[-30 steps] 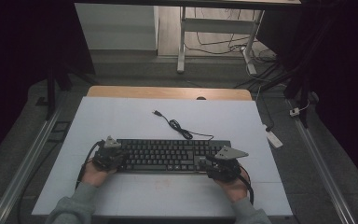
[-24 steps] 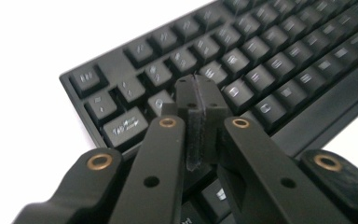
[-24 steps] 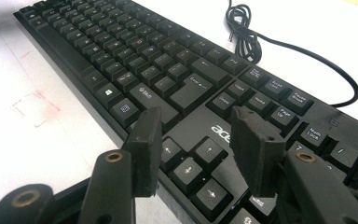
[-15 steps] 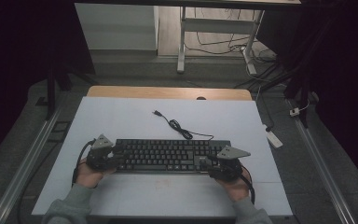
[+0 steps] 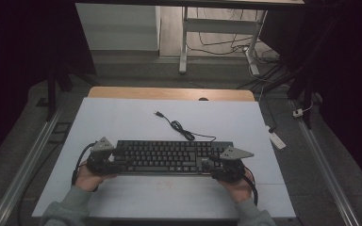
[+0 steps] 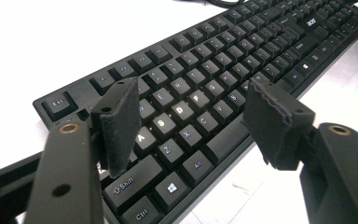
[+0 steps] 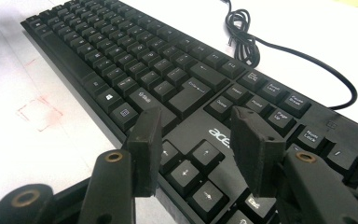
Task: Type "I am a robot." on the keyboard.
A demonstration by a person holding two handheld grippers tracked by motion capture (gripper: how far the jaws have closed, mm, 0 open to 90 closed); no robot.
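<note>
Two claws flank your keyboard (image 5: 169,157) — long axis across; left claw (image 6: 191,121) just opening, empty; right claw (image 7: 198,151) wide, empty.

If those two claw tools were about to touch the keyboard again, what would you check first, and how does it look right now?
1. Left gripper jaws open, nothing between them: ok; they have just been opening.
2. Right gripper jaws open above the arrow keys: ok.
3. Keyboard flat on the table: ok.
4. Keyboard cable away from both grippers: ok.
5. Cable plug lying loose, unplugged: ok.
6. Whether either gripper touches the keys: cannot tell.
</note>
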